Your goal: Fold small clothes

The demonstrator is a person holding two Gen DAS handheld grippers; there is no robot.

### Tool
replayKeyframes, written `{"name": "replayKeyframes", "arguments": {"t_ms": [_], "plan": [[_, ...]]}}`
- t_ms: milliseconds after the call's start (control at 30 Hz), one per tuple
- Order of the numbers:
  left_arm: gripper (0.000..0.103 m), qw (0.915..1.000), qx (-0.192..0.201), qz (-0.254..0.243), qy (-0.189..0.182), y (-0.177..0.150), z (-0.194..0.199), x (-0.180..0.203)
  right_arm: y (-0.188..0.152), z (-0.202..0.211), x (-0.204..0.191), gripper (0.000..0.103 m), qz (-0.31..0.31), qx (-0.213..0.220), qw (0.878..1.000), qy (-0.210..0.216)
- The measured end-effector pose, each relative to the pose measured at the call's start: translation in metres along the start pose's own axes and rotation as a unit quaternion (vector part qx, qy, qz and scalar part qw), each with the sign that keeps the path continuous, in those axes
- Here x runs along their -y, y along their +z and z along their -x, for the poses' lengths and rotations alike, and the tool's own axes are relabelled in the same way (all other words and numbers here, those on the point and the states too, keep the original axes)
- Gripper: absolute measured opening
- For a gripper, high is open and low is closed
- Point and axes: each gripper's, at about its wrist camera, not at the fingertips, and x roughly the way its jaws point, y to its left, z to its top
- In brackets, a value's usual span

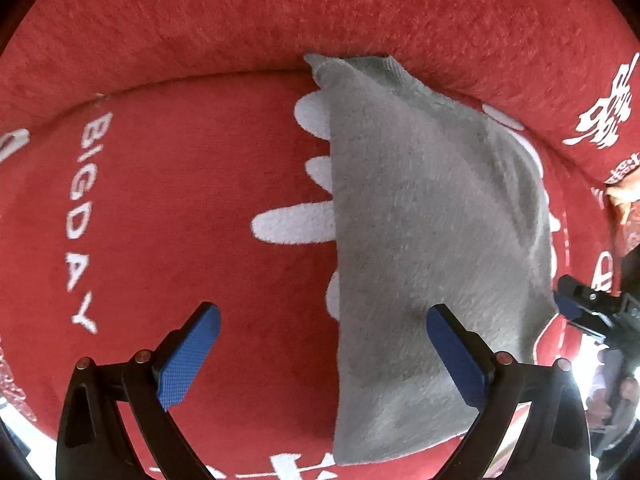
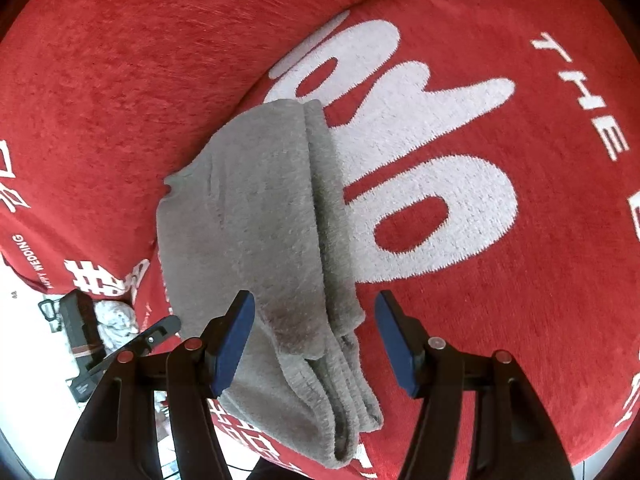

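Observation:
A grey fleecy garment [image 1: 420, 240] lies folded lengthwise on a red seat cushion [image 1: 180, 220] with white lettering. In the right wrist view the grey garment [image 2: 260, 220] shows stacked layers along its right side and near end. My left gripper [image 1: 323, 312] hovers open over the garment's left edge, its right finger above the cloth and its left finger above bare cushion. My right gripper [image 2: 315, 298] stands open above the garment's near end, with the cloth below the gap and neither pad pressing it. A finger [image 1: 570, 306] of the right gripper shows at the garment's right edge.
The cushion's raised red back [image 1: 320, 8] runs behind the garment. Beyond the seat's edge in the right wrist view is a pale floor with a black box-like object [image 2: 80, 332] and a crumpled white cloth [image 2: 116, 318].

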Motion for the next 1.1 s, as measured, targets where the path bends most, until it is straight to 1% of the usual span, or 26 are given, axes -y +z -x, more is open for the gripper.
{"name": "replayKeyframes", "arguments": {"t_ms": [33,67,167,233,300,367,433,533,600,633,667,700,733,767,800,833,867,933,1033,1100], "plan": [[0.103,0.9997,-0.006,0.000,-0.025,0.002,-0.004,-0.001,0.001,-0.002,0.002,0.067,-0.001,-0.004,1.000,0.006],[0.103,0.9990,-0.012,-0.001,-0.042,0.003,-0.008,-0.001,0.003,-0.005,0.006,0.067,-0.004,-0.013,1.000,0.016],[0.103,0.9968,-0.026,-0.004,-0.075,0.007,-0.022,0.001,0.007,-0.014,0.011,0.068,-0.004,-0.027,0.999,0.037],[0.103,0.9943,-0.029,-0.003,-0.102,0.011,-0.031,0.004,0.009,-0.021,0.011,0.068,0.001,-0.039,0.998,0.051],[0.103,0.9922,-0.032,0.001,-0.120,0.015,-0.038,0.007,0.013,-0.030,0.010,0.068,0.009,-0.052,0.996,0.070],[0.103,0.9912,-0.028,0.006,-0.129,0.019,-0.043,0.012,0.017,-0.035,0.006,0.071,0.022,-0.056,0.994,0.087],[0.103,0.9911,-0.021,0.003,-0.131,0.022,-0.044,0.017,0.022,-0.038,0.002,0.071,0.033,-0.056,0.993,0.098],[0.103,0.9906,-0.024,-0.004,-0.135,0.024,-0.044,0.028,0.027,-0.047,-0.006,0.071,0.049,-0.057,0.990,0.118],[0.103,0.9918,-0.028,-0.018,-0.123,0.027,-0.047,0.041,0.027,-0.051,-0.009,0.071,0.047,-0.055,0.990,0.124],[0.098,0.9934,-0.025,-0.026,-0.109,0.027,-0.047,0.047,0.027,-0.052,-0.010,0.071,0.043,-0.053,0.990,0.127],[0.090,0.9940,-0.018,-0.027,-0.105,0.026,-0.046,0.048,0.025,-0.051,-0.009,0.067,0.038,-0.050,0.990,0.125],[0.086,0.9941,-0.012,-0.024,-0.105,0.025,-0.044,0.048,0.023,-0.050,-0.009,0.060,0.034,-0.048,0.991,0.121],[0.077,0.9937,-0.005,-0.017,-0.111,0.025,-0.041,0.047,0.022,-0.050,-0.008,0.039,0.032,-0.048,0.992,0.114],[0.068,0.9927,0.002,-0.010,-0.120,0.024,-0.037,0.043,0.020,-0.049,-0.006,0.033,0.027,-0.046,0.992,0.116],[0.062,0.9918,0.006,-0.007,-0.128,0.023,-0.034,0.041,0.018,-0.049,-0.007,0.031,0.020,-0.042,0.991,0.126],[0.053,0.9904,0.010,-0.004,-0.138,0.022,-0.029,0.037,0.016,-0.047,-0.008,0.030,0.015,-0.040,0.990,0.137],[0.047,0.9896,0.013,-0.005,-0.143,0.020,-0.024,0.036,0.014,-0.045,-0.011,0.030,0.014,-0.037,0.988,0.146],[0.043,0.9884,0.019,-0.011,-0.150,0.017,-0.013,0.037,0.008,-0.039,-0.020,0.030,0.012,-0.033,0.986,0.160],[0.042,0.9873,0.027,-0.024,-0.155,0.009,0.004,0.039,-0.003,-0.030,-0.035,0.029,0.010,-0.031,0.982,0.184],[0.042,0.9863,0.032,-0.030,-0.159,0.004,0.015,0.040,-0.015,-0.023,-0.049,0.029,0.022,-0.031,0.981,0.188]]}}
